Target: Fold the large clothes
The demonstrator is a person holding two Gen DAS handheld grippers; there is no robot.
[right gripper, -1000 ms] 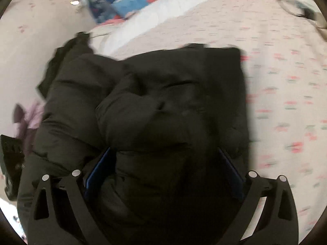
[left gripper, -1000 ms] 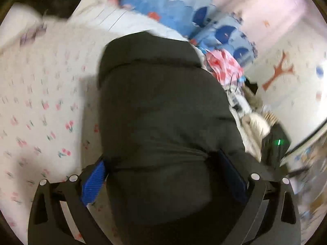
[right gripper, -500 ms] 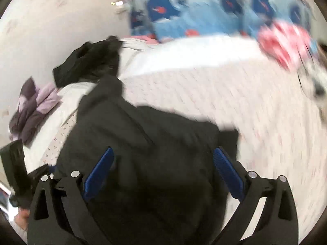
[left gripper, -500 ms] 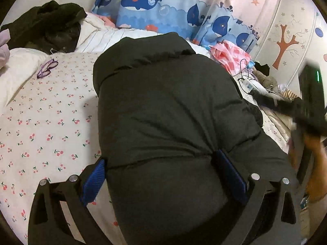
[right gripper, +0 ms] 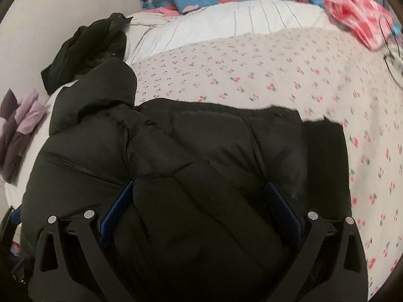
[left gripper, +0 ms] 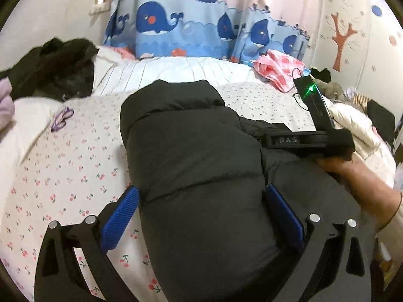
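Jacket (left gripper: 191, 151), black and puffy, lies on the cherry-print bed (left gripper: 75, 156), near its front edge, and both tools are on it. Far left sits a dark heap of clothes (left gripper: 55, 68), well apart, with a lilac garment (right gripper: 22, 118) beside it at the bed's edge.

Left gripper (left gripper: 201, 214) straddles a thick padded roll of the jacket. Its blue pads (left gripper: 121, 214) stand wide, one on each side of the bulk. Whether they squeeze or merely bracket it, hard to call from here: no pinch mark shows in the fabric.

Right gripper (right gripper: 199, 211) stands the same way in its own view, jaws spread wide, quilted panels bulging up between the pads (right gripper: 115, 209). From the left camera the right tool (left gripper: 309, 138) is seen laid across the jacket's right part, a hand (left gripper: 352, 176) behind it.

Right of the jacket, open sheet, then a pink cloth (right gripper: 357, 15) at the far corner.

By my read, this is mid-fold: the jacket is already doubled into a fat bundle, collar end humped at the left. Next move calls for pressing the air out and bringing one end over the other, squarely, because this filling springs back.
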